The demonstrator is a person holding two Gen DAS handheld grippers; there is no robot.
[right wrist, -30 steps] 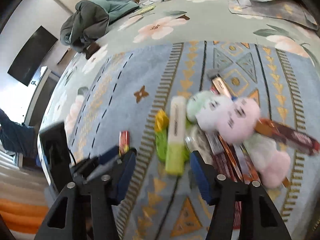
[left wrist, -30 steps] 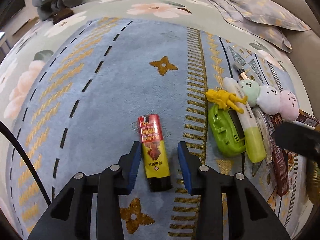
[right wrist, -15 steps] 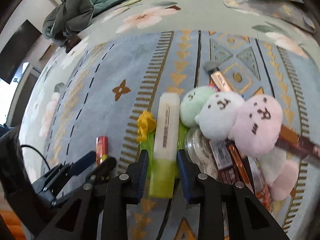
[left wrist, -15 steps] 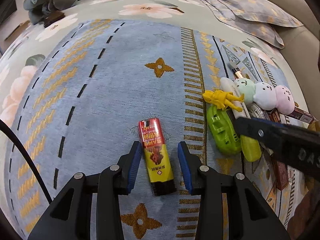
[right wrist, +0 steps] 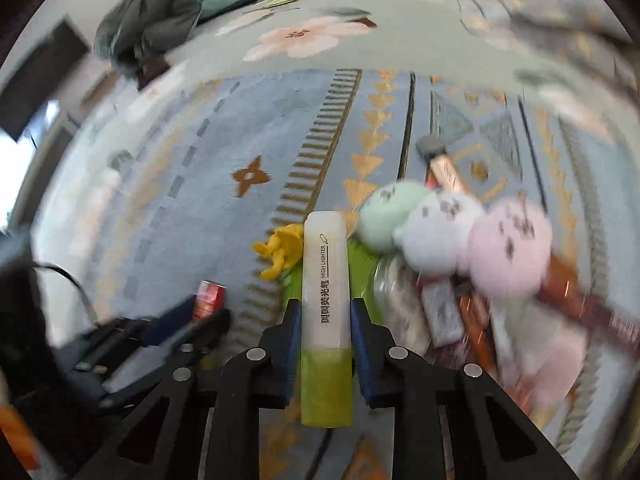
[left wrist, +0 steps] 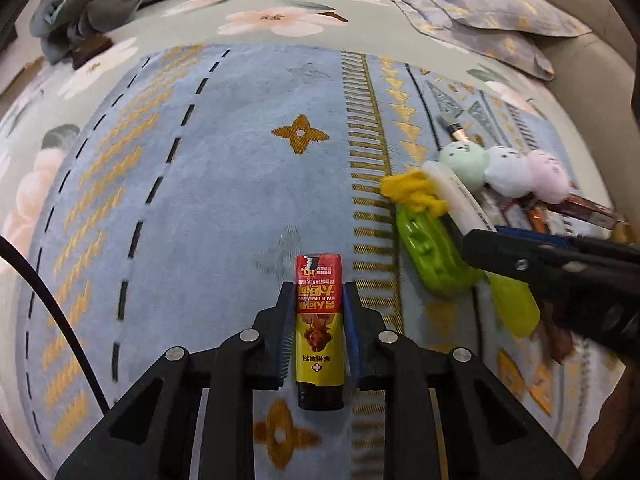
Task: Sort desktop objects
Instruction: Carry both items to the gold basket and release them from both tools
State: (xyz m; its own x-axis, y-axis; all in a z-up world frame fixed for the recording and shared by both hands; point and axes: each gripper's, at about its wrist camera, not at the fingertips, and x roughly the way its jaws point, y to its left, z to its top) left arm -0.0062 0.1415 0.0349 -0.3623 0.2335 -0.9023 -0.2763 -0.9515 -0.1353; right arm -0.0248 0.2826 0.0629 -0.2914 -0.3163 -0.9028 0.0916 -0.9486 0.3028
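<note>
My left gripper (left wrist: 316, 300) is shut on a red and yellow tube (left wrist: 319, 320) that lies on the blue patterned rug (left wrist: 224, 184). My right gripper (right wrist: 325, 312) is shut on a white and green highlighter (right wrist: 326, 300) at the left edge of a pile of objects. The right gripper also shows in the left wrist view (left wrist: 476, 240), over the highlighter (left wrist: 460, 200). The left gripper shows in the right wrist view (right wrist: 208, 316) with the tube's red end (right wrist: 209, 292).
The pile holds a yellow toy figure (left wrist: 412, 196), a green plastic piece (left wrist: 432, 252), three joined plush balls (left wrist: 508, 168) in green, white and pink, a rose-gold tube (right wrist: 444, 168) and several wrapped bars (right wrist: 452, 312). Clothes (left wrist: 92, 4) and a pillow (left wrist: 492, 12) lie beyond the rug.
Both grippers have closed: the left on the red and yellow tube, the right on the highlighter. The right gripper came down onto the pile from above.
</note>
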